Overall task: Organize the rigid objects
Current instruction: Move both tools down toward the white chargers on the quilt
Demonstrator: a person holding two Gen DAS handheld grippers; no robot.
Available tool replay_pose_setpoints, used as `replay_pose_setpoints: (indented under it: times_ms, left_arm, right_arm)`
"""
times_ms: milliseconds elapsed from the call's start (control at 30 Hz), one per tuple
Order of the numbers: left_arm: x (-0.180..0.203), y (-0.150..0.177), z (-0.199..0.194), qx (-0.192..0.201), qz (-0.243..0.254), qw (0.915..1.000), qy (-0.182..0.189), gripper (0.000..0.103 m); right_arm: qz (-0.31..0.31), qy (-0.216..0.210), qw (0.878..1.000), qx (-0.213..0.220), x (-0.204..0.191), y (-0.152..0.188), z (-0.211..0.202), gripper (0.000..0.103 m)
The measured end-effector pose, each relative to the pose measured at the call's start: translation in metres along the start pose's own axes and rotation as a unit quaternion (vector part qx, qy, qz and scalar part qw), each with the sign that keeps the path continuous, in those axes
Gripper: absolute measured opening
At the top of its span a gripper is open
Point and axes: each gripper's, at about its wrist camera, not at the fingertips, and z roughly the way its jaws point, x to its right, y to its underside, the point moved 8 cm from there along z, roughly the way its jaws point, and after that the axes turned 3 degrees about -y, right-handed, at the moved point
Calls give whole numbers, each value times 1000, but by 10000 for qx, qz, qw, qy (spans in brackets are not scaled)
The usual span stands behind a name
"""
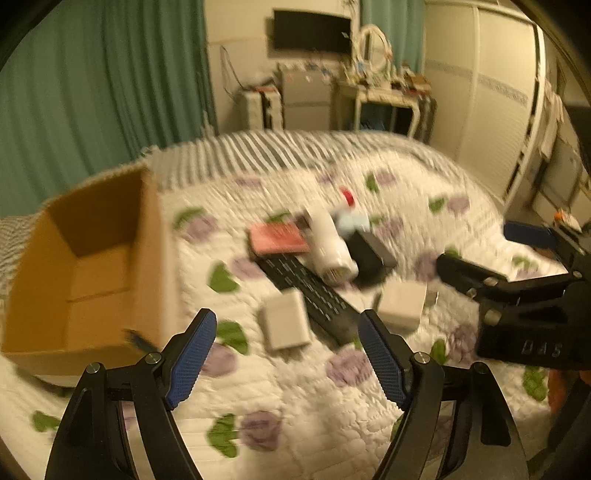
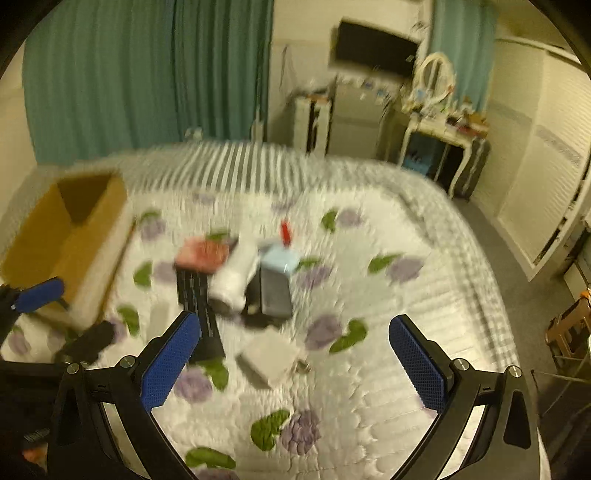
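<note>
An open empty cardboard box [image 1: 92, 266] [image 2: 70, 236] stands on the bed at the left. A pile lies mid-bed: a black remote [image 1: 310, 291] [image 2: 197, 295], a pink box [image 1: 277, 238] [image 2: 201, 254], a white cylinder [image 1: 328, 243] [image 2: 236, 277], a black box [image 1: 369, 254] [image 2: 275, 291], a pale blue box [image 2: 279, 260], a red item [image 1: 347, 195] [image 2: 285, 230], and two white adapters [image 1: 284, 325] [image 1: 400, 304] [image 2: 267, 360]. My left gripper [image 1: 286, 352] is open, above the quilt near the closer adapter. My right gripper [image 2: 293, 365] is open, over the other adapter; it also shows in the left wrist view [image 1: 476, 254].
The bed has a white quilt [image 1: 295, 406] [image 2: 369, 332] with purple flowers and green leaves. Teal curtains [image 1: 92, 81], a wall TV [image 1: 312, 31], a dressing table [image 1: 384, 92] and wardrobe doors [image 1: 491, 92] stand beyond the bed. Both views are motion-blurred.
</note>
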Motion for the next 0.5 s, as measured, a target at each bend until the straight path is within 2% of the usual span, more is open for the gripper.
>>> replay_pose_setpoints:
  times_ms: [33, 100, 167, 300, 367, 433, 500]
  left_arm:
    - [3, 3, 6, -84, -7, 9999, 68, 80]
    - [5, 11, 24, -269, -4, 9996, 127, 80]
    - [1, 17, 39, -336, 20, 9994, -88, 79]
    - [-7, 26, 62, -572, -155, 9982, 32, 79]
    - [-12, 28, 71, -619, -297, 9976, 97, 79]
    - [-19, 29, 79, -703, -448, 9964, 157, 78]
    - [-20, 29, 84, -731, -503, 9956, 295, 77]
  right_arm:
    - [-118, -107, 9997, -157, -2, 6, 10, 102]
    - [-325, -257, 9982, -434, -7, 19, 30, 93]
    - [-388, -324, 9961, -723, -8, 27, 48, 91]
    - [-504, -444, 9919, -1074, -15, 37, 69, 90]
    - [-446, -427, 9902, -1249, -12, 41, 81, 89]
    - [-565, -206, 9878, -1435, -10, 47, 92, 84]
    - [-654, -223, 9845, -1609, -13, 53, 99, 80]
